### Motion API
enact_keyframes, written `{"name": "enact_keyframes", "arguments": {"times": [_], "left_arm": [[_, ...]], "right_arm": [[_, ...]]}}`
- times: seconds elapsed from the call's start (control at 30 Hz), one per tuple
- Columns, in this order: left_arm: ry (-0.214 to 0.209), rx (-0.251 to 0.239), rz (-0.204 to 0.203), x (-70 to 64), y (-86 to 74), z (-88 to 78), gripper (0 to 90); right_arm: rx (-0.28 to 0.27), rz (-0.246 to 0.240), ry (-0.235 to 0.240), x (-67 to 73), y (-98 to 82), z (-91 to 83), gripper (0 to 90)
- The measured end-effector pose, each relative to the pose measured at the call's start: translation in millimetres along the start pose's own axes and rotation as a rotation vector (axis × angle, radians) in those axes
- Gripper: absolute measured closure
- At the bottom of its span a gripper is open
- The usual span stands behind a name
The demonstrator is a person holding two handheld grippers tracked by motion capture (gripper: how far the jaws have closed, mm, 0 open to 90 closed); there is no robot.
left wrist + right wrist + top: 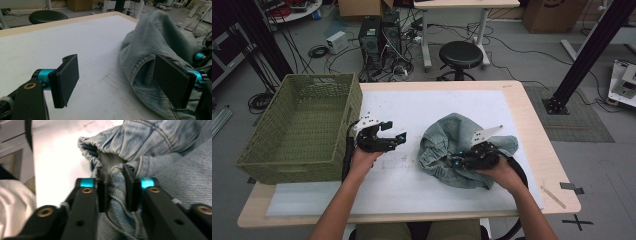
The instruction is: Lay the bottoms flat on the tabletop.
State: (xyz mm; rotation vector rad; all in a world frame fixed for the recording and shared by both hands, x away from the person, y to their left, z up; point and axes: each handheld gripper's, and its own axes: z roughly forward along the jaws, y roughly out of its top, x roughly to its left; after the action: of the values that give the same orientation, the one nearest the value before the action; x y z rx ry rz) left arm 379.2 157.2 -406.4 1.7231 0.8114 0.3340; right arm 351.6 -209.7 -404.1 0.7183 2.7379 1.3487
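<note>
While the jeans (464, 147) lie crumpled on the right of the bench (522, 107), the right tongs (115, 187) pinch a seamed fold, likely to lift it. The left tongs (120, 80) wait spread wide and empty just beside the denim. A green basket (302, 127) stands at the far left, with nothing in the way.

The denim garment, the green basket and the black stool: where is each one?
denim garment (447, 134): high view, upper fold of the crumpled cloth.
green basket (292, 161): high view, its near woven wall.
black stool (460, 53): high view, its round seat.
</note>
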Motion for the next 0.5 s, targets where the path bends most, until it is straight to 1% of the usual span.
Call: {"name": "enact_keyframes", "arguments": {"times": [0.07,0.1,0.13,0.17,0.23,0.3,0.4,0.43,0.5], "left_arm": [[-0.017,0.008,0.008,-4.4,-1.0,2.0,21.5],[-0.028,0.015,0.008,-7.1,-1.7,3.4,21.5],[-0.038,0.022,0.013,-10.1,-2.5,5.1,21.2],[-0.053,0.027,0.021,-13.2,-3.4,7.0,21.2],[-0.079,0.035,0.028,-19.8,-4.8,11.0,21.2],[-0.105,0.034,0.035,-26.9,-5.8,14.6,21.2],[-0.143,0.037,0.055,-37.7,-7.1,21.2,21.4],[-0.154,0.041,0.060,-40.5,-7.8,23.8,21.4],[-0.185,0.054,0.066,-46.1,-9.8,30.0,21.6]], "right_arm": [[-0.032,0.010,-0.039,-2.3,1.4,-5.3,59.0],[-0.064,0.018,-0.066,-4.1,1.6,-9.4,54.7],[-0.101,0.029,-0.104,-6.2,1.4,-14.0,50.8],[-0.140,0.042,-0.146,-8.7,0.9,-19.1,48.9],[-0.194,0.070,-0.220,-13.6,-0.8,-28.8,48.5],[-0.215,0.082,-0.298,-17.5,-2.9,-35.3,46.7],[-0.215,0.105,-0.376,-22.2,-7.2,-39.9,45.6],[-0.215,0.116,-0.392,-23.9,-8.9,-40.5,44.6],[-0.220,0.136,-0.408,-26.6,-12.4,-41.9,43.8]]}}
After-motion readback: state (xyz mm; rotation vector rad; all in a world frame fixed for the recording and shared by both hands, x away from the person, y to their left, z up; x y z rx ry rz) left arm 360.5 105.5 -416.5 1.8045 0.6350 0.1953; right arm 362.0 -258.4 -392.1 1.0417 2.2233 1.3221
